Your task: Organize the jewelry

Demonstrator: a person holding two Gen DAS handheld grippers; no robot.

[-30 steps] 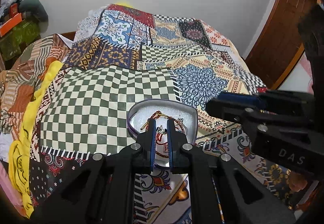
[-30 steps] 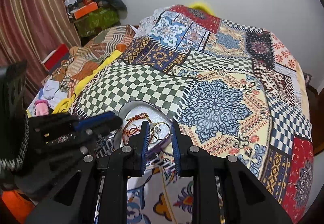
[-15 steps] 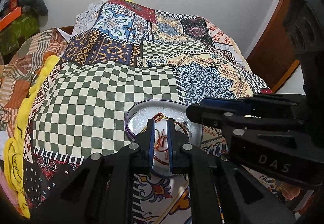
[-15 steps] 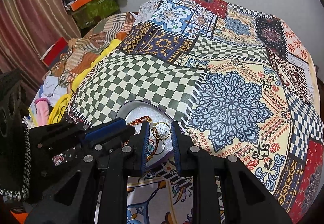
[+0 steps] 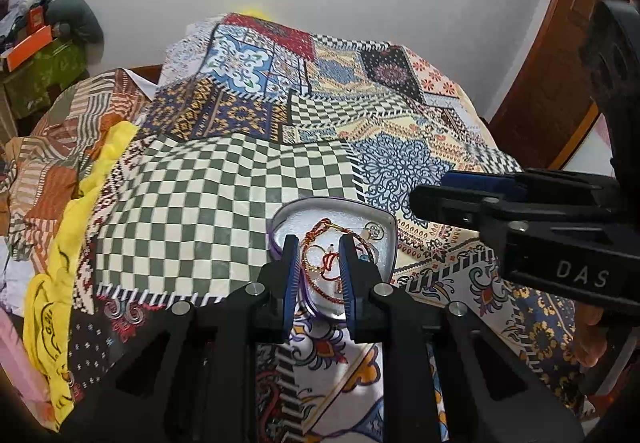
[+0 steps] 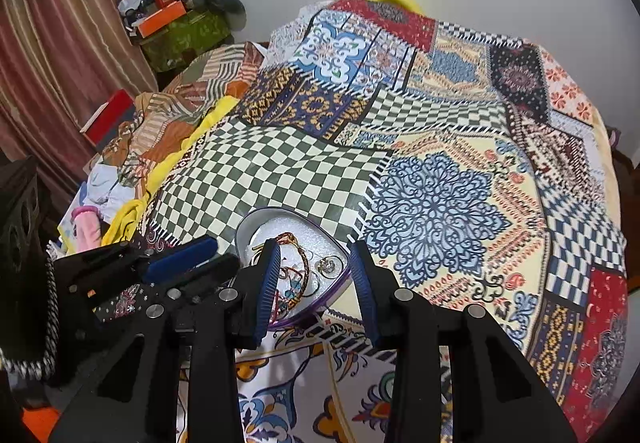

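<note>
A heart-shaped silver tin (image 5: pixel 384 221) with a purple rim lies open on the patchwork bedspread. It holds a tangle of red and gold cord bracelets (image 5: pixel 320 263) and a small ring (image 5: pixel 374 231). My left gripper (image 5: pixel 318 243) is open just above the tin's near edge, with nothing between its fingers. My right gripper (image 6: pixel 316 249) is open wider, its jaws on either side of the tin (image 6: pixel 256 219) and bracelets (image 6: pixel 302 271). The ring also shows in the right wrist view (image 6: pixel 327 266). Each gripper shows in the other's view.
The patchwork bedspread (image 6: pixel 432 203) covers the bed. A yellow cloth (image 5: pixel 100 171) and crumpled striped bedding (image 5: pixel 52 147) lie along the left side. Boxes and clutter (image 6: pixel 176 23) stand by the curtain. A wooden door (image 5: pixel 560 63) is at right.
Both grippers have opened wider, the right one more. The right gripper has drawn back to the right in the left wrist view.
</note>
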